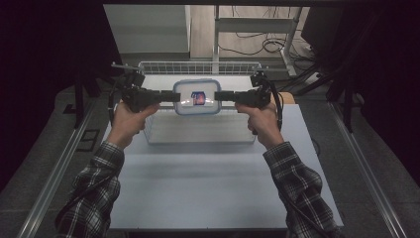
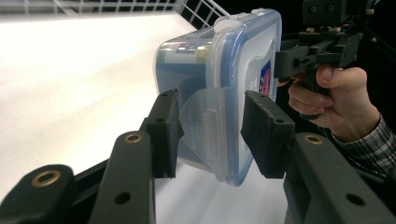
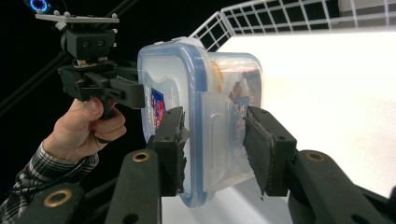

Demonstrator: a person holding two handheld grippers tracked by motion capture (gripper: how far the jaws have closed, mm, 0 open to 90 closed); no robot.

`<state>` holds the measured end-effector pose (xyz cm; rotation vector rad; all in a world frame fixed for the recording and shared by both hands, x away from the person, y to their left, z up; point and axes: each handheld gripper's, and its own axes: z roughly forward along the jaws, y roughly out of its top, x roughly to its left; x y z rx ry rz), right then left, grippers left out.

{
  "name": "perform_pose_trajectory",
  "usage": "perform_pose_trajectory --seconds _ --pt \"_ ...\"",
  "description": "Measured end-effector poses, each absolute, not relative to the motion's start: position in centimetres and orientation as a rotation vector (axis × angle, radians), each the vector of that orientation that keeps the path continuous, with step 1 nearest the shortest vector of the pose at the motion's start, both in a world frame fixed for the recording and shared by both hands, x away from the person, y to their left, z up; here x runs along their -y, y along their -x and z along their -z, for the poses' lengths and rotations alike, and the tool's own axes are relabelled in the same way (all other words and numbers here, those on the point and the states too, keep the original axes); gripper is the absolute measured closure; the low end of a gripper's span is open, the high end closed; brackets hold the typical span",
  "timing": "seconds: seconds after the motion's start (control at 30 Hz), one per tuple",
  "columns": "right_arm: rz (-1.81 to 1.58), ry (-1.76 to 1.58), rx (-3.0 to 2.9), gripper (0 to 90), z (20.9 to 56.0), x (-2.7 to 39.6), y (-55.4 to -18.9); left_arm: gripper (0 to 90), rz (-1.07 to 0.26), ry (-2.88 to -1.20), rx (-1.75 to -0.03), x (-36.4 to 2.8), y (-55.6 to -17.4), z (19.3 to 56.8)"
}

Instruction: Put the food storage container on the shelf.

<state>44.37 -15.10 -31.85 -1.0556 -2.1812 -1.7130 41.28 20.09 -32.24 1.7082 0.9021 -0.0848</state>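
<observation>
You hold the clear lidded food container (image 1: 197,97) in the air above the wire basket (image 1: 198,67) at the table's far edge, your left gripper (image 1: 174,96) and right gripper (image 1: 219,96) each part-open, clamped on opposite ends.

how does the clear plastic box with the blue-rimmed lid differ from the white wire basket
The clear plastic box with the blue-rimmed lid is solid-walled, lidded and held in the air between the left gripper and the right gripper; the white wire basket is open mesh, topless, larger, and rests on the table. Both are rectangular containers.
</observation>
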Motion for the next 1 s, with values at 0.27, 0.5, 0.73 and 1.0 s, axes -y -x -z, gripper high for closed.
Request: perform_pose_trajectory --seconds 0.27,0.5,0.73,1.0 --pt "1.709 1.093 2.176 57.9 31.3 14.7 -46.8 57.2 0.089 -1.679 -0.932 -20.3 -43.7 32.2" --pt "1.679 1.134 2.154 57.6 32.6 14.7 -48.0 56.6 0.116 -1.672 -0.965 -20.0 -44.9 33.6" --pt "1.654 1.158 2.157 56.4 33.1 14.8 -48.2 55.5 0.094 -1.675 -0.969 -19.7 -45.0 33.8" --pt "1.635 1.216 2.296 59.7 32.8 14.2 -47.6 51.9 0.079 -1.698 -0.986 -19.4 -45.4 34.0"
